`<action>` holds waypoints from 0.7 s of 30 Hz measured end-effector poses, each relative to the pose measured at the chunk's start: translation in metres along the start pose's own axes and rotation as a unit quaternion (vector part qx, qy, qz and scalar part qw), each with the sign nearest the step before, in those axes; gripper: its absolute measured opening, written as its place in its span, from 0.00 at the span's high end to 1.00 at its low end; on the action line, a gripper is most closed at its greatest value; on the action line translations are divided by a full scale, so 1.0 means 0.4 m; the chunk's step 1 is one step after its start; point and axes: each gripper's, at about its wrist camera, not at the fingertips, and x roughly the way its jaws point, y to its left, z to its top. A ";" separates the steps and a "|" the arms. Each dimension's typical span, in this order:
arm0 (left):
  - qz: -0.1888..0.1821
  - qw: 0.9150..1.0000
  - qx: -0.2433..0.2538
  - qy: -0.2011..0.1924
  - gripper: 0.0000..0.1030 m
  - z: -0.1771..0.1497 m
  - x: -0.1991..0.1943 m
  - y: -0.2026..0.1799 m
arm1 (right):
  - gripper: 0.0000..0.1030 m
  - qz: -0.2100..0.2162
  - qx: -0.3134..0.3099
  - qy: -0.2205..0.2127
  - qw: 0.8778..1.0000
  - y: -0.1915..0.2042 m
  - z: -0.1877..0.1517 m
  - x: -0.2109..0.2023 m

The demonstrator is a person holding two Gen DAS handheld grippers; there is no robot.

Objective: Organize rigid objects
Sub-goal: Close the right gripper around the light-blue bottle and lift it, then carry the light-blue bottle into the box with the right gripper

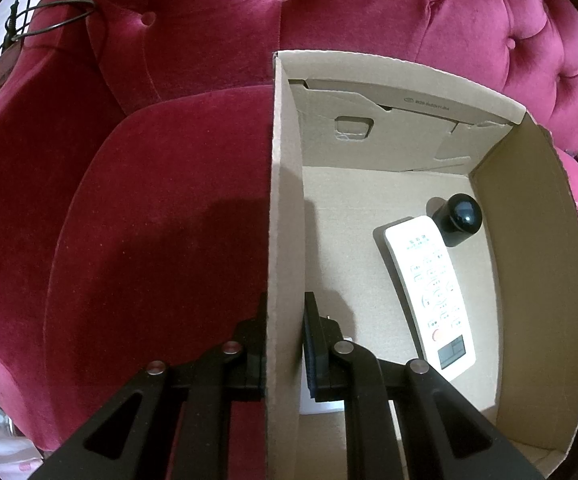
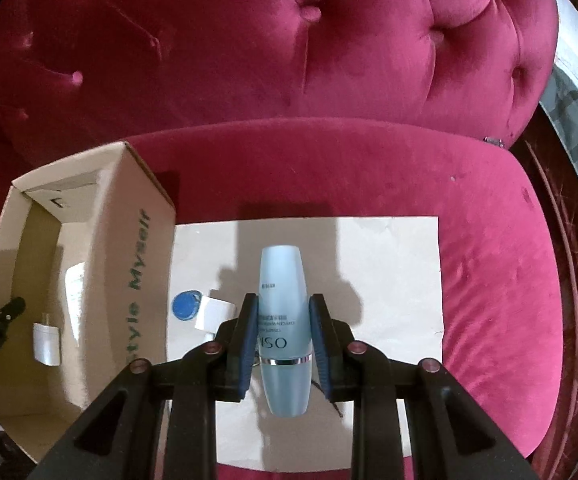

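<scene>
An open cardboard box (image 1: 285, 200) stands on a red velvet sofa seat. My left gripper (image 1: 286, 304) is shut on the box's left wall, with one finger outside and one inside. On the box floor lie a white remote (image 1: 429, 292) and a black round-topped container (image 1: 459, 216). In the right wrist view my right gripper (image 2: 284, 304) is shut on a pale blue bottle (image 2: 283, 272), held lengthwise between the blue pads above a brown paper sheet (image 2: 389, 280). The box (image 2: 137, 240) stands just left of the sheet, and a white charger (image 2: 47, 343) lies inside it.
A blue round tag (image 2: 185, 306) with a white label (image 2: 215, 314) lies on the paper next to the box. The tufted sofa back (image 2: 329, 60) rises behind. A dark cable (image 1: 49, 20) hangs at the far left of the sofa.
</scene>
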 end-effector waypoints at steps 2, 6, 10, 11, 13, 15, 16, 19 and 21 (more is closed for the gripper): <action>0.000 1.000 0.001 0.000 0.86 0.000 0.001 0.002 | 0.74 0.002 -0.003 -0.003 1.000 0.009 0.005 -0.012; -0.001 1.000 -0.001 0.000 0.86 0.000 0.000 0.003 | 0.74 0.005 -0.009 -0.012 1.000 0.036 0.022 -0.053; 0.000 1.000 0.000 -0.001 0.86 0.001 -0.002 0.003 | 0.74 0.009 -0.017 -0.018 1.000 0.061 0.033 -0.081; 0.000 1.000 0.000 -0.001 0.86 0.000 -0.003 0.001 | 0.74 0.009 -0.018 -0.020 1.000 0.070 0.035 -0.090; 0.001 1.000 0.001 -0.001 0.86 0.000 -0.002 0.001 | 0.74 0.012 -0.021 -0.022 0.999 0.092 0.041 -0.106; 0.001 1.000 0.001 -0.001 0.86 0.000 -0.004 0.002 | 0.74 0.013 -0.024 -0.022 0.999 0.109 0.046 -0.113; 0.001 1.000 0.001 -0.001 0.86 0.000 -0.003 0.001 | 0.74 0.013 -0.026 -0.022 0.999 0.117 0.047 -0.115; 0.001 1.000 0.001 -0.001 0.86 0.000 -0.004 0.001 | 0.74 0.017 -0.033 -0.021 0.999 0.150 0.053 -0.127; 0.001 1.000 0.001 -0.001 0.86 0.000 -0.003 0.001 | 0.74 0.021 -0.038 -0.019 0.999 0.172 0.055 -0.134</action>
